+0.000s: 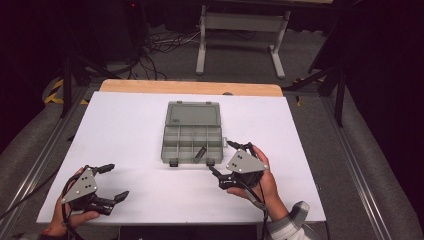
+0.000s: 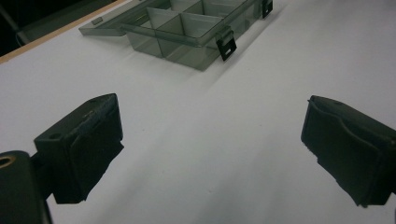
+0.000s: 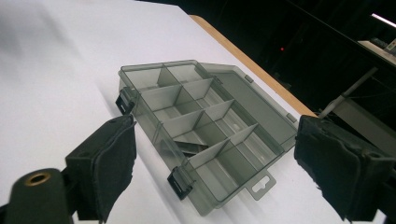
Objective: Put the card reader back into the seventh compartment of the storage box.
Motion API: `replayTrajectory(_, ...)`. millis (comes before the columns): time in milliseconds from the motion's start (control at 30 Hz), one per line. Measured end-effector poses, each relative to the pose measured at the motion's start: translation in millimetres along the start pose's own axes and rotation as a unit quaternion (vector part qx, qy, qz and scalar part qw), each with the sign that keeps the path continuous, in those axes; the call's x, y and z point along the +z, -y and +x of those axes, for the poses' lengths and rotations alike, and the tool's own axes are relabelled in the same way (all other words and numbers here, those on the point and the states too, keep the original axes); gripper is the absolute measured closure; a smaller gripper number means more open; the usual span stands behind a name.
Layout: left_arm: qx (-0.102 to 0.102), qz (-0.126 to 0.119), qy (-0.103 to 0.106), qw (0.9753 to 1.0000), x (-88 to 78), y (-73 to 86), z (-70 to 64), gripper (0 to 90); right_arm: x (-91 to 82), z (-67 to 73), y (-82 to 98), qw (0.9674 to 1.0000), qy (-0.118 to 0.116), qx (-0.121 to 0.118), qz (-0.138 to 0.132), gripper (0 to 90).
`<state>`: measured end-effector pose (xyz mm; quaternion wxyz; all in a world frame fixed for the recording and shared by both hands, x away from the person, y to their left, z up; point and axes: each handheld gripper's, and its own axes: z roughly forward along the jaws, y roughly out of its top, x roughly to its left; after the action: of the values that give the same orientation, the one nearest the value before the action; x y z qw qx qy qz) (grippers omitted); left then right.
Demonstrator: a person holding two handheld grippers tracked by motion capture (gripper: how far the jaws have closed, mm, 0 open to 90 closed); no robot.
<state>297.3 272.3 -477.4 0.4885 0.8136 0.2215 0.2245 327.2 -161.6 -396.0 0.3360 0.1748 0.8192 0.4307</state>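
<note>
A grey see-through organiser box [image 1: 192, 132] lies open in the middle of the white table [image 1: 125, 125], its lid flat on the far side. A small dark piece [image 1: 200, 152] rests in a near compartment. My right gripper [image 1: 223, 159] is open just right of the box's near right corner, with nothing between its fingers. In the right gripper view the box [image 3: 196, 107] and the dark piece [image 3: 187, 147] lie between and beyond the wide jaws of that gripper [image 3: 215, 154]. My left gripper [image 1: 115, 181] stands open near the front left edge. In its own view it [image 2: 212, 140] faces bare table, with the box [image 2: 187, 28] farther off.
A wooden strip [image 1: 190, 87] borders the table's far edge. Beyond it, a white metal stand [image 1: 242, 35] and loose cables [image 1: 155, 50] are on the floor. Metal rails [image 1: 350, 155] run along both sides of the table.
</note>
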Motion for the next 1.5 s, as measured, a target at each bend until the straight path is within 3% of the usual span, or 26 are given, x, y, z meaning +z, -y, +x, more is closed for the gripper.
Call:
replayTrajectory(900, 0.005, 0.003, 0.001, 1.0, -0.3, -0.3, -0.6, 6.3, -18.3, 2.4, 21.3, 0.9999, 0.008, 0.0, 0.007, 14.5)
replayTrajectory(1367, 0.006, 0.001, -0.002, 1.0, -0.1, -0.3, -1.3, 5.8, -25.1, 3.7, 39.5, 0.9996, 0.015, -0.001, 0.024, 14.5)
replayTrajectory(1500, 0.008, 0.004, -0.001, 1.0, 0.9, -0.4, -2.2, 5.9, -26.5, 3.0, 47.3, 0.9995, 0.017, 0.01, 0.027, 14.3)
